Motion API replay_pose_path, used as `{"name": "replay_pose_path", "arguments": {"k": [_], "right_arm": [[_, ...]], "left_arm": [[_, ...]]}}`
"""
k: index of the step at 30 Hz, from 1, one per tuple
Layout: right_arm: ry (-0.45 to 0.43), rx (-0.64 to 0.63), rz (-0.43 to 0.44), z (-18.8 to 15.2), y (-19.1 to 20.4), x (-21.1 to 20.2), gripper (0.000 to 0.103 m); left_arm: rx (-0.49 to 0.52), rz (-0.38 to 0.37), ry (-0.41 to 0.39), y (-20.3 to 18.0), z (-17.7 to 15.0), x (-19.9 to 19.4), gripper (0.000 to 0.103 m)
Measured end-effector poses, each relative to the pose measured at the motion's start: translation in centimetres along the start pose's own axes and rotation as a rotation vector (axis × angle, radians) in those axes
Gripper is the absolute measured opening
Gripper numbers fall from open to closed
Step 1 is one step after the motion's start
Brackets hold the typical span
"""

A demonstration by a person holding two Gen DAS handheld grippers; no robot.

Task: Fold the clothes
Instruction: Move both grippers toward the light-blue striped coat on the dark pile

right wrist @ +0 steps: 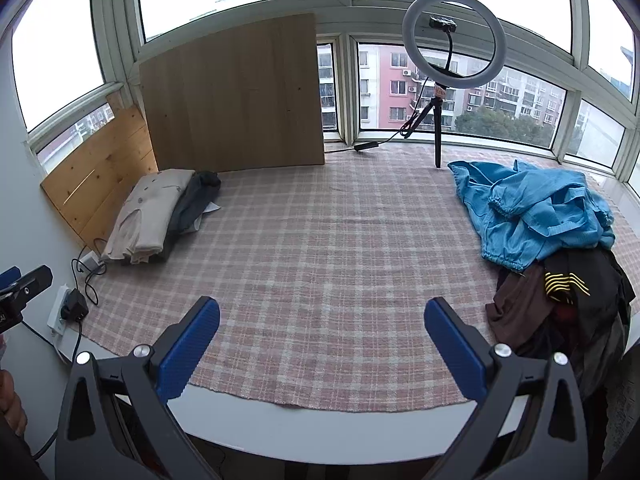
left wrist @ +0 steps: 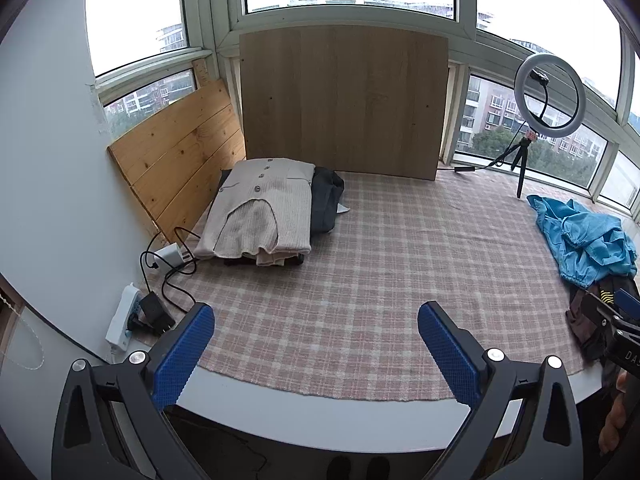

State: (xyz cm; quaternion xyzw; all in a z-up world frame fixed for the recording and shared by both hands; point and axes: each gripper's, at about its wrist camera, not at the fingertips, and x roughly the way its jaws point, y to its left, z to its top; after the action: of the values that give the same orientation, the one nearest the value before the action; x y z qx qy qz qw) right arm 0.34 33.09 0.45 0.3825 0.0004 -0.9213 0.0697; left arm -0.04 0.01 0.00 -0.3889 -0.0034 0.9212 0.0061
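Two tongs (wide apart), empty

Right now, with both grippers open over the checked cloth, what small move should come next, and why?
Probably swing the right gripper toward the blue garment on the unfolded pile. Both grippers, the left gripper too, are open and empty, the cloth between them is bare, and the folded stack sits far left.

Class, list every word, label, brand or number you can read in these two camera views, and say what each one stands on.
"DA": white letters, cut off at the frame edge, on the black body of the right tongs.
Tag on the ring light tripod: reddish, too small to read.
White letters on the left tongs: cut off, unreadable.
Nothing else legible.
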Motion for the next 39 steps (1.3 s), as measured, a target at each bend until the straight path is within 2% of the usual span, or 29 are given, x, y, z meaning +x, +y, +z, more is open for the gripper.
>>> {"name": "replay_pose_path", "arguments": {"k": [3,6,10,14,20,24,29,34,39], "right_arm": [[0.002,-0.004,-0.013,-0.1,0.2,0.1,0.103],[-0.045,0.019,-0.027,-0.6,0.1,-0.9,0.103],[-0.023,0.036,-0.088,0.1,0.3,-0.4,0.103],[-0.043,0.07,-0.129,-0.1,-0.4,-0.8,0.103],[-0.05,0.135,-0.202,-0.8,-2.2,-1.3,0.103],[-0.047,0.177,-0.216,-2.1,-4.0,-1.4,0.103],[-0.07,0.268,-0.169,-4.4,-7.8,-1.6,0.103],[-0.056,0.343,-0.256,-4.8,-13.7,-1.9,0.103],[-0.095,0.336,-0.368,-1.9,-21.9,-2.5,0.103]], "left_arm": [[-0.01,-0.029,0.016,0.0,0.2,0.3,0.102],[0.039,-0.055,0.038,-0.4,0.4,1.2,0.102],[0.071,-0.126,0.038,-0.8,0.5,2.2,0.102],[0.095,-0.178,0.043,-1.7,1.1,2.8,0.102],[0.182,-0.25,0.046,-4.3,1.7,3.7,0.102],[0.249,-0.302,0.049,-6.9,1.9,4.4,0.102],[0.311,-0.36,0.069,-10.2,1.8,5.2,0.102],[0.368,-0.395,0.067,-13.9,2.3,5.5,0.102],[0.392,-0.405,0.041,-18.4,4.6,6.0,0.102]]}}
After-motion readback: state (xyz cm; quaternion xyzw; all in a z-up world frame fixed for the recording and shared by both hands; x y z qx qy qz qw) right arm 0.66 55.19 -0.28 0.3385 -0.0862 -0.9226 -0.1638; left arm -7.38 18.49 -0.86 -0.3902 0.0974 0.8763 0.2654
